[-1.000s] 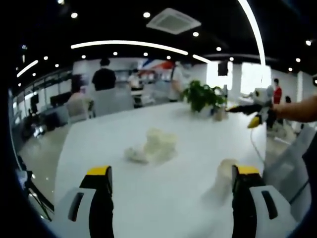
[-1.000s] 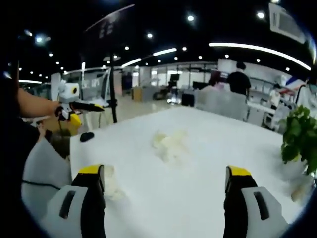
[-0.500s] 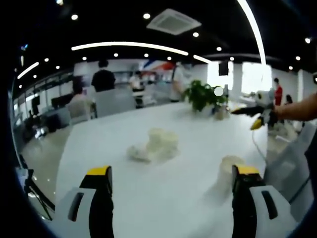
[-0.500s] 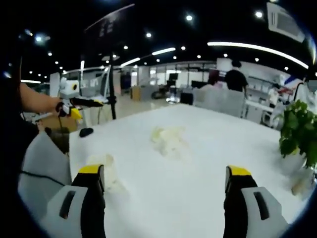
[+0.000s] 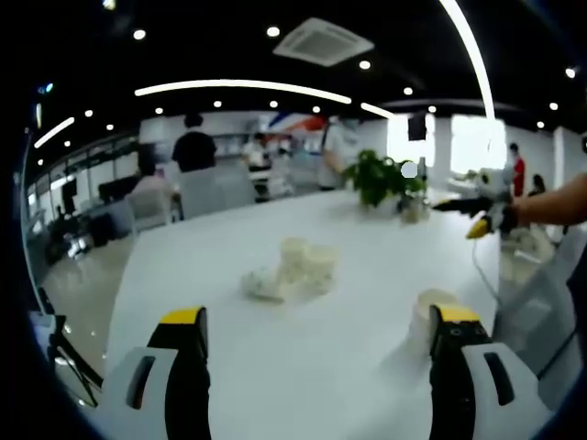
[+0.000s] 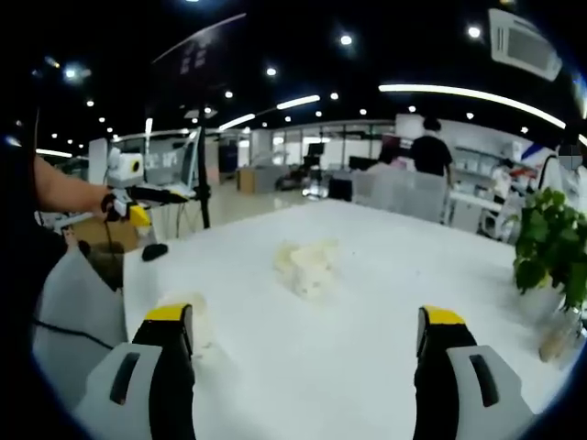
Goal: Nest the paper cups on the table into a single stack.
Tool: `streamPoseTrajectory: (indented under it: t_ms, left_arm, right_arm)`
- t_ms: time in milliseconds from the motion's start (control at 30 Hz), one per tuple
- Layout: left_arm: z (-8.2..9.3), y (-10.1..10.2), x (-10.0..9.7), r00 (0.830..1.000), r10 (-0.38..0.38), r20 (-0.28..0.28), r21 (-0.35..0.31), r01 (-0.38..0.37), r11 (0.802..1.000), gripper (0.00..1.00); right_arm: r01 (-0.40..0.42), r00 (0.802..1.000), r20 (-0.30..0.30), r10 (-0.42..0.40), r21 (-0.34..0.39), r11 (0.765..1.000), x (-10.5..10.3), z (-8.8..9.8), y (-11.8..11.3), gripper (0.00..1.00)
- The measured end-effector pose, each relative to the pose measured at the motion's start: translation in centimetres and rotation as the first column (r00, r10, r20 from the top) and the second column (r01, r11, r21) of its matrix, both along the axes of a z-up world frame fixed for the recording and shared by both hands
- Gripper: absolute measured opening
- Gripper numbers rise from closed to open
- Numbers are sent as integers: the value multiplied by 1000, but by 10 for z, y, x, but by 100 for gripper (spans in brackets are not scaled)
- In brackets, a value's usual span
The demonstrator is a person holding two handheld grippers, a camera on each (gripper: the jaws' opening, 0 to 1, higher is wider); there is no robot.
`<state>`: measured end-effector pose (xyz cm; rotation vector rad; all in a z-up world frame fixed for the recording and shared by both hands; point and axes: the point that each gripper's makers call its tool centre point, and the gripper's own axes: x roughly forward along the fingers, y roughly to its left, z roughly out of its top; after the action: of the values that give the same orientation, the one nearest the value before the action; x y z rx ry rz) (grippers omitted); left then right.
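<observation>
You're holding the left gripper [image 5: 316,367] above the near end of the white table [image 5: 229,275], jaws spread wide with nothing between them. The cluster of paper cups [image 5: 293,269] is sitting mid-table ahead of you, too blurred to count, at least one looking tipped on its side. A single paper cup [image 5: 431,307] is standing upright just beside the right-hand jaw, not clearly touching it. A potted plant [image 5: 381,179] is sitting at the far end. Your right gripper [image 5: 484,213] is coming in from the right, held out past the table edge; you can't tell its jaw gap there. In the right gripper view, the right gripper [image 6: 307,367] is also hovering with jaws wide and empty. The cup cluster [image 6: 304,264] is lying well ahead at centre, the lone cup [image 6: 191,316] is close beside the left-hand jaw, and a small dark object [image 6: 154,250] is resting near the table's left corner.
</observation>
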<state>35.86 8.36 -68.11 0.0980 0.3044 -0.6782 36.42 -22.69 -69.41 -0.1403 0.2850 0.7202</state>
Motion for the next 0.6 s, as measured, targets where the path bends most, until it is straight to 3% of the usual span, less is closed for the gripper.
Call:
streamPoseTrajectory:
  t_ms: [400, 600]
  left_arm:
    - [-9, -2, -5, 1000, 12, -12, 17, -12, 1000, 98]
    - [-13, -2, -5, 999, 20, -25, 11, -19, 1000, 98]
  right_arm:
    - [0, 1000, 1, 0, 3, 1000, 10, -12, 7, 100]
    - [3, 1000, 22, -3, 8, 1000, 27, -17, 13, 100]
